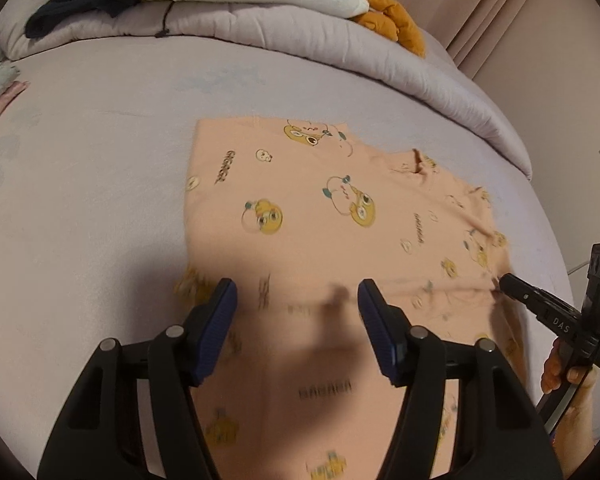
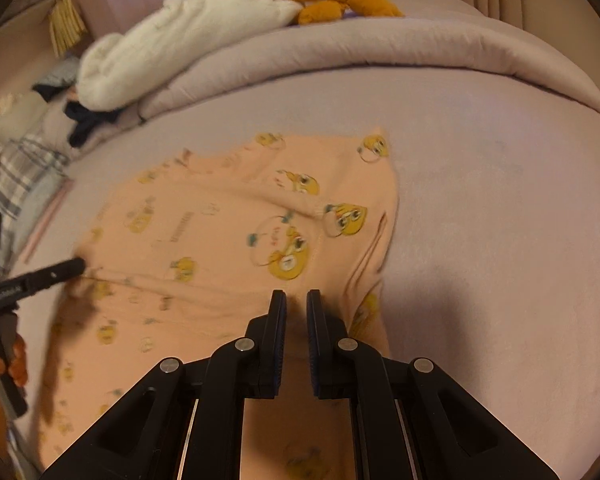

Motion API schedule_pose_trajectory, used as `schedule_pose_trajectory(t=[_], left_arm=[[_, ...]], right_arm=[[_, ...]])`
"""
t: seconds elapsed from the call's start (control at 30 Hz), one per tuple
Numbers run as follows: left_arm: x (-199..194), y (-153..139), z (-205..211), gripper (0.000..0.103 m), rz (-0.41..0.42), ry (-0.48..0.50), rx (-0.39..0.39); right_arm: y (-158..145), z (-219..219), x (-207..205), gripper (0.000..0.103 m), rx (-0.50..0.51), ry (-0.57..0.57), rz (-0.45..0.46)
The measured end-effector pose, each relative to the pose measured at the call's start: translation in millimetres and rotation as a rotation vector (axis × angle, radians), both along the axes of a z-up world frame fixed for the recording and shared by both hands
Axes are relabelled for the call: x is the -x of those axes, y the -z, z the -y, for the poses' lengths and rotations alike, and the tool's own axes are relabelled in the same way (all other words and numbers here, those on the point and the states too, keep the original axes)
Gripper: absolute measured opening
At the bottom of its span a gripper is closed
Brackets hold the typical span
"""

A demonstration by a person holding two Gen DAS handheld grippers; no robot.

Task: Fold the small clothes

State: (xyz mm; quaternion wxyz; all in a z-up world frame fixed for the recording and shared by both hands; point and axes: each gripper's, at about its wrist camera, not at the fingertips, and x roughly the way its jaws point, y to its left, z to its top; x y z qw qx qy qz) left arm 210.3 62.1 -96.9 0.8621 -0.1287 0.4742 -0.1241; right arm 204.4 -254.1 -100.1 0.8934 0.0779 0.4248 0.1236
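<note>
A peach shirt (image 1: 300, 208) printed with yellow cartoon ducks lies spread on a lilac bed (image 1: 80, 200), partly folded, with its near part blurred. The left gripper (image 1: 296, 300) hangs over the shirt's near part, jaws well apart and pressing on nothing. Further right, the right gripper (image 2: 296, 300) is nearly closed with peach cloth between its fingers. No containers are visible.

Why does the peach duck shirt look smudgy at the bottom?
Left wrist view: the peach cartoon-duck shirt is sharp farther away, but streaked and shadowed near the left gripper. Right wrist view: nearly the whole shirt is motion-blurred, and fisheye bends the lilac bed sheet.
</note>
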Motion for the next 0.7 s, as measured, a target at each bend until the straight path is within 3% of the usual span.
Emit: schedule_pose_trajectory(t=[0.2,0.33,0.4,0.53,0.6,0.7], left_arm=[[57,-6,-15,0.064,0.000,-0.021,0.041],[95,-3,-24,0.066,-0.011,-0.048,0.024],[112,0,-28,0.066,-0.022,-0.061,0.020],[141,3,-36,0.067,-0.035,-0.080,0.014],[154,3,-40,0.069,-0.035,-0.089,0.025],[167,3,-43,0.070,-0.033,-0.097,0.039]], right_arm=[[-12,13,44,0.017,-0.097,-0.001,0.029],[-9,16,70,0.024,-0.117,0.011,0.002],[-7,17,83,0.036,-0.133,0.013,-0.014],[-4,18,107,0.038,-0.145,0.018,-0.033],[-3,19,113,0.046,-0.143,0.020,-0.044],[0,23,125,0.050,-0.155,0.028,-0.062]])
